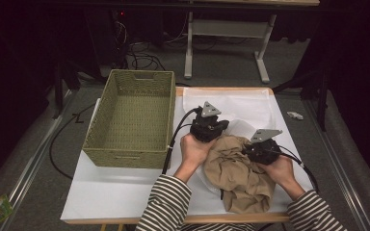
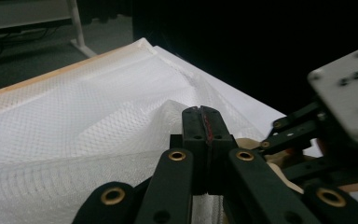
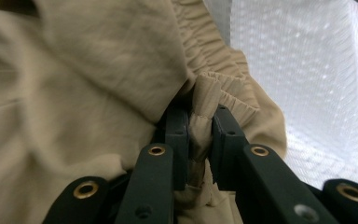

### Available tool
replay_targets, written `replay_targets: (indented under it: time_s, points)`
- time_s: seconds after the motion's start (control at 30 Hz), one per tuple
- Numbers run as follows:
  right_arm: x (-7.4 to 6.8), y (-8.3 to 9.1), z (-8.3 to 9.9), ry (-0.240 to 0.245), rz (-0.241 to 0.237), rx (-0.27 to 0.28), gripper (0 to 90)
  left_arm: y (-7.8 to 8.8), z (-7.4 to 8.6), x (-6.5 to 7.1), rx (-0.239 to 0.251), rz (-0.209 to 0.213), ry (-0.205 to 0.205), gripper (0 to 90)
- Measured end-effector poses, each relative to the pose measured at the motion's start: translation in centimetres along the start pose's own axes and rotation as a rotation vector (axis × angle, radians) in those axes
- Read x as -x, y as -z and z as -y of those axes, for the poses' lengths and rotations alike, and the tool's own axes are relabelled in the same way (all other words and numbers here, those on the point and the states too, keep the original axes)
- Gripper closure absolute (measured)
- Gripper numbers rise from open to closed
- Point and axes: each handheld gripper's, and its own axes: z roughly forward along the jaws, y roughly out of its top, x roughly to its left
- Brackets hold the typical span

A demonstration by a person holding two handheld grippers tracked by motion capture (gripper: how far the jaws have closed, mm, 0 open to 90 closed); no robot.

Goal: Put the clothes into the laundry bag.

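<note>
Tan garment, bunched at table's near right edge on white mesh bag; gathered hem pinched between right gripper jaws, hand low beside it. Left gripper clenched on mesh fold, wrist raised, beside wicker basket.

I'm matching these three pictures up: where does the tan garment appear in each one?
High view: tan garment lies crumpled at lower centre, between the hands.
Left gripper view: a sliver right of the jaws.
Right gripper view: left and centre, its gathered edge pinched.
Shared landmark: white mesh bag.
</note>
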Motion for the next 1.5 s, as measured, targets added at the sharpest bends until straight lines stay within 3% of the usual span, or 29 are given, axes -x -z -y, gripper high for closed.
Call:
replay_targets:
  time_s: [0.17,0.27,0.37,0.5,0.67,0.93,1.07,1.17,1.23,1.33,1.5]
  points:
    - [0.4,-0.9,-0.2,-0.017,0.01,-0.026,80.2,0.4,-0.3,0.5,0.011,0.015,-0.02,90.0]
    - [0.5,-1.0,-0.2,-0.029,0.007,-0.021,80.1,0.1,-0.2,0.4,-0.002,0.002,-0.016,90.0]
    - [0.5,0.0,-0.1,-0.037,-0.009,0.028,77.8,0.0,0.1,0.2,-0.02,-0.015,-0.024,90.0]
    - [0.6,2.2,-0.2,-0.051,-0.025,0.116,65.2,0.1,0.3,0.1,-0.025,-0.034,-0.033,90.0]
    - [1.0,4.2,-0.7,-0.09,-0.05,0.191,58.2,-0.1,0.3,-0.1,-0.033,-0.032,-0.027,90.0]
    - [-0.7,4.8,-2.9,-0.045,-0.13,0.259,53.3,-0.4,0.5,-0.4,-0.041,-0.024,-0.008,90.0]
    - [-0.9,3.9,-3.3,-0.044,-0.156,0.231,57.1,-0.3,0.4,-0.5,-0.039,-0.015,0.003,90.0]
    - [-1.3,2.7,-3.3,-0.012,-0.19,0.174,79.4,-0.2,0.4,-0.6,-0.031,-0.003,0.009,90.0]
    - [-1.6,1.9,-3.3,0.006,-0.19,0.132,87.4,-0.1,0.3,-0.6,-0.024,0.002,0.015,90.0]
    - [-1.8,0.9,-3.3,0.013,-0.188,0.087,89.2,0.5,0.1,-0.5,-0.008,0.015,0.023,90.0]
    - [-1.6,-0.6,-3.3,0.01,-0.143,0.032,89.4,1.2,-0.3,-0.1,0.01,0.029,0.01,90.0]
